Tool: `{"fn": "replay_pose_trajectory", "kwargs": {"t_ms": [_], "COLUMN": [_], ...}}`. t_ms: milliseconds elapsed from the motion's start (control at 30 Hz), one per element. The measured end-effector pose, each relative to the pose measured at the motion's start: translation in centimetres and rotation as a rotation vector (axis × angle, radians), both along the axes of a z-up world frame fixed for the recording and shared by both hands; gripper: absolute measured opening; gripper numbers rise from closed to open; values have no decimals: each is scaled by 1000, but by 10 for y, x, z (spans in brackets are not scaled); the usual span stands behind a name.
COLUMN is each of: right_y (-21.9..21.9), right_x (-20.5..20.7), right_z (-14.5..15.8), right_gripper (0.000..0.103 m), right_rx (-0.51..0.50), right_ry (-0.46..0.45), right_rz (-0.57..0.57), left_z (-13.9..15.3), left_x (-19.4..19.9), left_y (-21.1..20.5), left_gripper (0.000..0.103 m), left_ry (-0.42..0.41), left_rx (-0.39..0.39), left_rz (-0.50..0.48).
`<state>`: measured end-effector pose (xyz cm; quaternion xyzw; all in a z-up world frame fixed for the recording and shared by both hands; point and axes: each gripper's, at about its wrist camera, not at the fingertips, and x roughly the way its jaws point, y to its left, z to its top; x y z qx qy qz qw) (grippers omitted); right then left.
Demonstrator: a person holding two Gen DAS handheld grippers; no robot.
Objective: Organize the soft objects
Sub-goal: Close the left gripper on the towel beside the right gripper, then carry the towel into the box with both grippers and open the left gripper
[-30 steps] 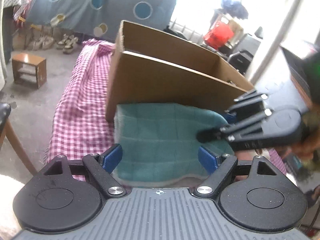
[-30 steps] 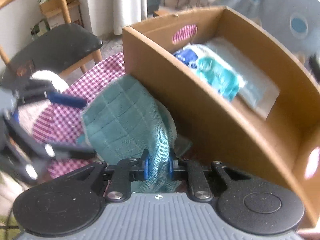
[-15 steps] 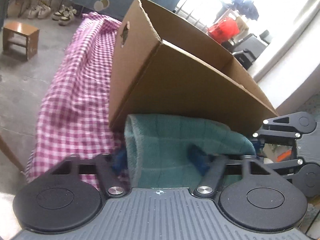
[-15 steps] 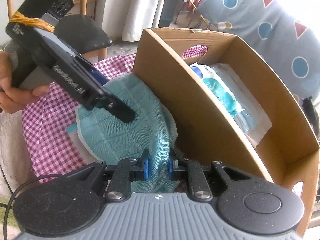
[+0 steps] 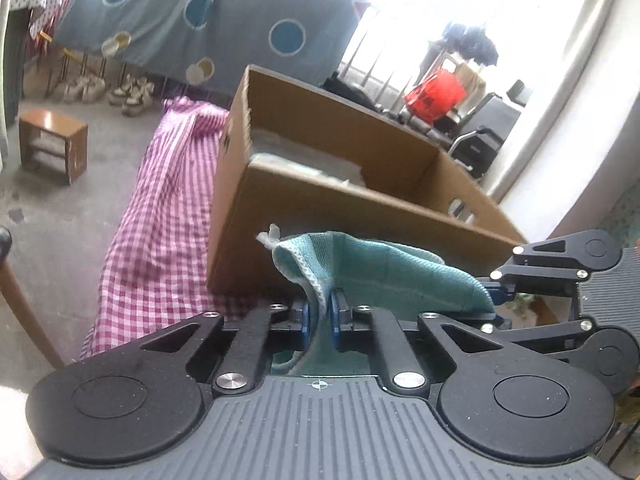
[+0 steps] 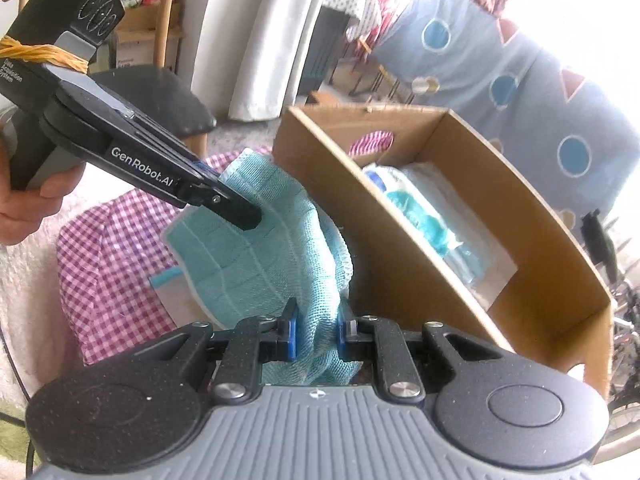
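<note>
Both claws have hold of one teal cloth [image 6: 256, 256], a soft waffle-weave square with a pale stitched hem. It hangs slack between them, lifted off the table, just in front of the long near wall of a cardboard box [image 5: 360, 216].

The left claw [image 5: 319, 316] has its blue-padded fingers pressed nearly together on a bunched fold near one corner of the cloth, where a bit of white thread sticks up. In the right wrist view the same claw [image 6: 244, 210] comes in from the left as a long black wedge with white lettering, its tip biting the upper edge of the fabric.

The right claw [image 6: 316, 334] is closed on a thicker gathered wad of the cloth, so its fingers stand a little wider apart, and the loose mesh-like weave bulges out above them. In the left wrist view it [image 5: 494, 294] shows at the right, pinching the far end of the cloth.

The box is plain brown corrugated board, open at the top, with oval hand holes cut in its short ends. Inside it lie flat plastic-wrapped packs [image 6: 424, 216] in white, blue and teal.

The table is covered by a pink-and-white checked cloth [image 5: 160, 216] that drapes over its edge. A flat pale packet [image 6: 176, 294] with a teal edge lies on it beneath the hanging cloth.
</note>
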<state>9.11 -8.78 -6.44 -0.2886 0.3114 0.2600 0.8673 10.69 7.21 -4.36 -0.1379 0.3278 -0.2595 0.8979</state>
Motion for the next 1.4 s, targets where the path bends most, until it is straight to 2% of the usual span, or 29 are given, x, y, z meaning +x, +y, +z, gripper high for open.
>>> {"fn": "replay_pose_trajectory", "kwargs": {"t_ms": [133, 267, 467, 567, 667, 800, 1033, 1167, 1400], "right_y": [-4, -10, -16, -22, -31, -46, -63, -68, -59], "right_x": [-18, -38, -51, -38, -11, 39, 124, 177, 253], "right_z": [14, 41, 91, 113, 124, 121, 90, 67, 19], "right_gripper": [19, 19, 19, 19, 19, 19, 19, 19, 19], "right_rx": [34, 90, 138, 147, 171, 204, 274, 321, 339], "right_ry": [-51, -146, -313, -379, -366, -246, 56, 296, 682], "right_rz": [3, -1, 14, 7, -10, -4, 33, 72, 116], "left_z": [27, 61, 114, 124, 120, 99, 51, 41, 31], "left_x": [-15, -23, -6, 14, 42, 76, 114, 120, 119], "left_y": [0, -2, -16, -28, -38, -45, -43, -37, -19], "left_gripper": [8, 8, 8, 8, 8, 8, 8, 8, 8], "left_ry": [-82, -173, -320, -352, -304, -198, 9, 73, 158], "left_rx": [-4, -12, 3, 25, 39, 74, 100, 106, 108], "left_rz": [-7, -14, -26, -23, -23, -13, -6, -12, 8]}}
